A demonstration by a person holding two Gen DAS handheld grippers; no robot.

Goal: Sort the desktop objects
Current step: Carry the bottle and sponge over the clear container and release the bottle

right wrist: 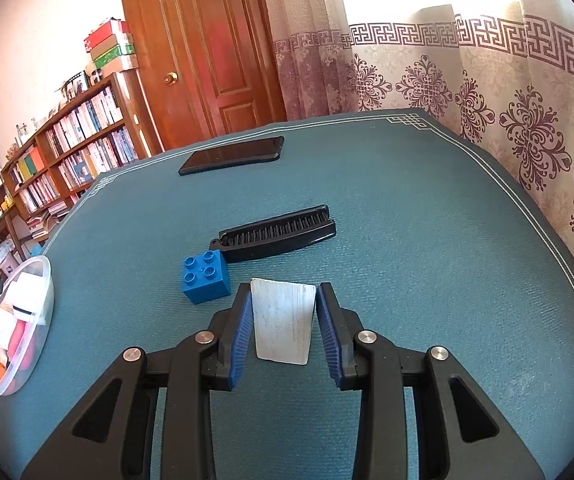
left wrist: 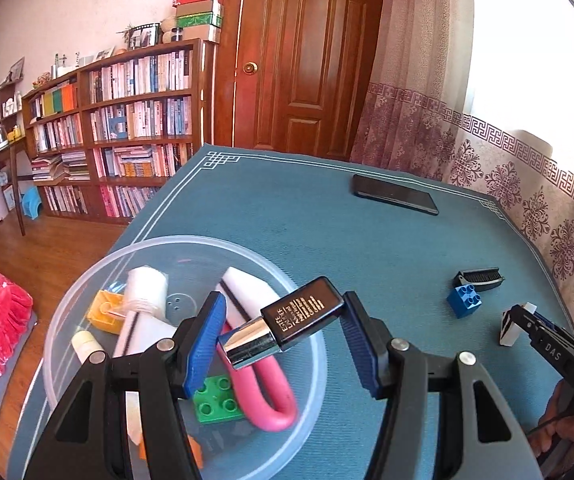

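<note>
My left gripper (left wrist: 283,300) hangs over a clear plastic bowl (left wrist: 191,240), shut on a black and silver lipstick (left wrist: 299,316) held end to end between its blue pads. The bowl holds a green brick (left wrist: 217,400), a pink loop (left wrist: 271,396), a yellow brick (left wrist: 105,310), a white roll (left wrist: 147,288) and other small items. My right gripper (right wrist: 285,288) sits low on the teal mat, its pads pressed against both sides of a white block (right wrist: 283,320). In the left wrist view the same gripper (left wrist: 521,316) and block (left wrist: 507,334) are at the right.
A blue brick (right wrist: 205,276) and a black folding comb (right wrist: 279,236) lie just beyond the white block. A black phone (right wrist: 233,155) rests near the table's far edge. The bowl (right wrist: 43,280) stands at the left edge. A curtain hangs along the right side. A hand (left wrist: 567,432) holds the right gripper.
</note>
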